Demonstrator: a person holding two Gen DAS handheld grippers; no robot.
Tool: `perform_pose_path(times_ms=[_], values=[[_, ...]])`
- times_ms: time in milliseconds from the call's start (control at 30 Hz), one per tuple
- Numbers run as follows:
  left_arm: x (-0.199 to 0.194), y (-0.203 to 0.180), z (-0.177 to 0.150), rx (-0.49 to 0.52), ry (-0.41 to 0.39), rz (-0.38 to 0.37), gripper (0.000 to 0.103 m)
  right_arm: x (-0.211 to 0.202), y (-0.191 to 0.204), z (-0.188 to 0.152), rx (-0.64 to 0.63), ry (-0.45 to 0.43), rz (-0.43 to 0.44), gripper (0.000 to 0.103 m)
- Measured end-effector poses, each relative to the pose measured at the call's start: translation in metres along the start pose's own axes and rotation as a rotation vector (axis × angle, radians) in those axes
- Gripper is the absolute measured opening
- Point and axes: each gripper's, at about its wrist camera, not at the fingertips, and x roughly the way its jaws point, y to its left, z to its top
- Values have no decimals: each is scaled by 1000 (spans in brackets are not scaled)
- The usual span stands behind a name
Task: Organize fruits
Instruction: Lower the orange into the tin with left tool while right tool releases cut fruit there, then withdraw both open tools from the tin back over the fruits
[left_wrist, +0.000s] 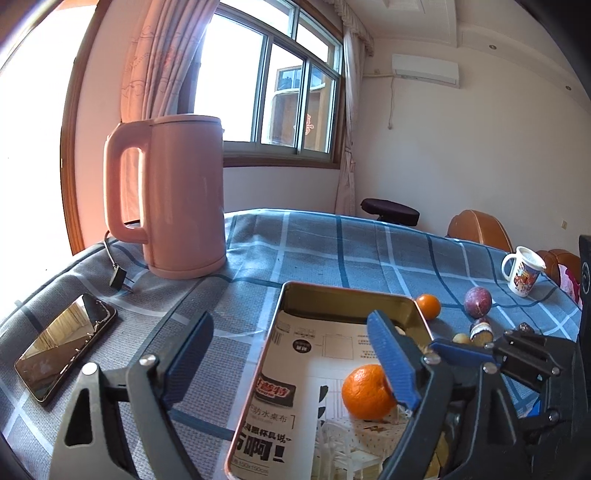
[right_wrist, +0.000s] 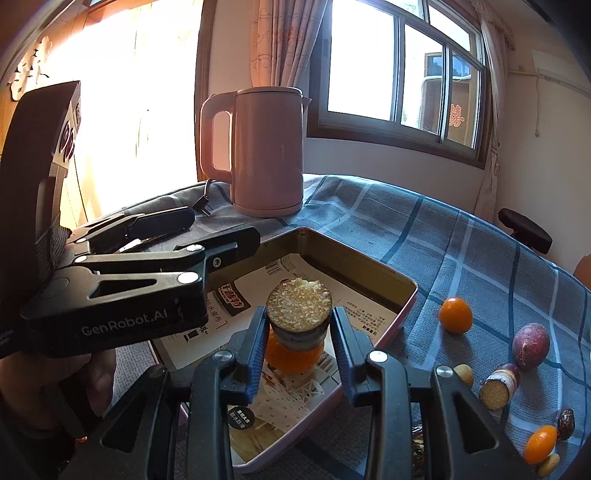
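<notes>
A metal tray (left_wrist: 345, 293) lined with printed paper lies on the checked tablecloth; it also shows in the right wrist view (right_wrist: 369, 266). An orange (left_wrist: 365, 393) lies in it. My right gripper (right_wrist: 299, 332) is shut on a cut sweet potato piece (right_wrist: 299, 310) and holds it over the tray, just above the orange (right_wrist: 291, 358). My left gripper (left_wrist: 291, 347) is open over the tray's left rim, its right finger next to the orange. Loose on the cloth right of the tray are a small orange (right_wrist: 455, 315), a purple passion fruit (right_wrist: 530, 345) and another sweet potato piece (right_wrist: 500, 386).
A pink kettle (left_wrist: 177, 195) with its plug stands at the back left. A phone (left_wrist: 66, 347) lies at the left. A mug (left_wrist: 522, 271) stands at the far right edge. More small fruits (right_wrist: 541, 443) lie at the near right.
</notes>
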Motion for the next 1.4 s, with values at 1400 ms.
perform_pose_path(times_ms=[1400], values=[[5, -155, -12, 287, 105, -285, 94, -146, -175, -95, 453, -92, -597, 81]])
